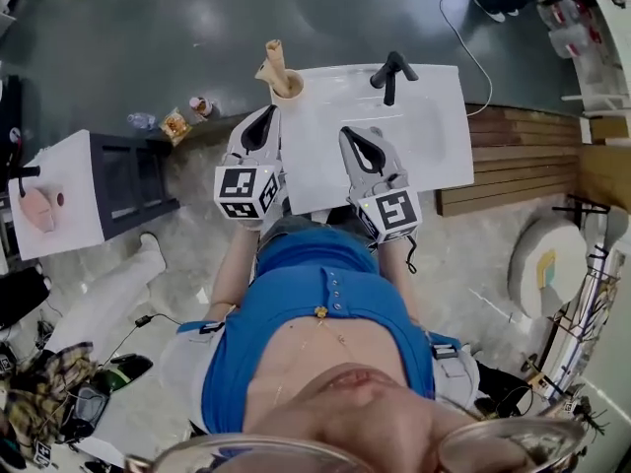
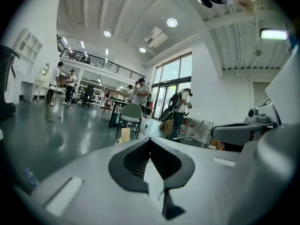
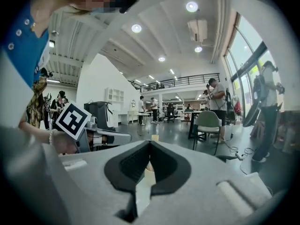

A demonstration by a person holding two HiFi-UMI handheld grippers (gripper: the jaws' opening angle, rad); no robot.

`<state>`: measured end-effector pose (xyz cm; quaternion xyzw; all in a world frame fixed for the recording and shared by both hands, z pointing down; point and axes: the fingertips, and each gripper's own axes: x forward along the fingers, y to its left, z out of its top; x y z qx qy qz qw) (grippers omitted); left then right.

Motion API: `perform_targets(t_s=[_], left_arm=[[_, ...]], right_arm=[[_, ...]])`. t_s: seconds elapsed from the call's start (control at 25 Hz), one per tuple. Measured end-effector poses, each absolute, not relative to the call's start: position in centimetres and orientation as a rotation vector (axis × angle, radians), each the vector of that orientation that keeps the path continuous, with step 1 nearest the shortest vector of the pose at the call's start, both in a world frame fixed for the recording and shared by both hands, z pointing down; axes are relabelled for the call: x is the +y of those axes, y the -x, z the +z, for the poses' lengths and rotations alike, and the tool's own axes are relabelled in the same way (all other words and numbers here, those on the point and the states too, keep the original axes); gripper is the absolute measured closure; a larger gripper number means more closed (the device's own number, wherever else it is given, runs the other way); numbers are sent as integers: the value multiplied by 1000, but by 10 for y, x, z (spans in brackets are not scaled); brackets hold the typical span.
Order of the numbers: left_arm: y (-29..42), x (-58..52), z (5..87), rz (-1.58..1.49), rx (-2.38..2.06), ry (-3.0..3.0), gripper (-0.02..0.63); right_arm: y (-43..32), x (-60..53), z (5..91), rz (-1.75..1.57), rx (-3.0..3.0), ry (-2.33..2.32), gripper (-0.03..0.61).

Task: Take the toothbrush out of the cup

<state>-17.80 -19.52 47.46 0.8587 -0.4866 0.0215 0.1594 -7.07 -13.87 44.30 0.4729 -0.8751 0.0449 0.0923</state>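
A beige cup (image 1: 287,87) stands on the far left corner of the white sink (image 1: 434,136), and a pale wooden toothbrush (image 1: 275,59) sticks up out of it. My left gripper (image 1: 266,116) hovers just short of the cup, at the sink's left edge, shut and empty. Over the basin's near half my right gripper (image 1: 349,134) is also shut with nothing in it. In the right gripper view a cream cup (image 3: 149,168) shows just behind the closed jaws. The left gripper view looks past its shut gripper (image 2: 150,140) into the hall.
A black faucet (image 1: 392,72) rises at the sink's far side. A white cabinet (image 1: 59,190) with a dark shelf unit (image 1: 133,180) stands to the left, wooden planks (image 1: 523,161) lie to the right, and small packets (image 1: 175,124) lie on the floor.
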Motion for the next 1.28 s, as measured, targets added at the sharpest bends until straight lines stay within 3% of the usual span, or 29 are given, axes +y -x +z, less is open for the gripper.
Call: perform_targets(t_s=[0.88, 1.28], left_arm=[[188, -260, 557, 263, -1609, -2193, 554], [182, -284, 591, 324, -1577, -2149, 457]], right_arm=[[-21, -160, 450, 179, -2515, -1434, 577], [-41, -157, 460, 223, -2463, -1496, 577]])
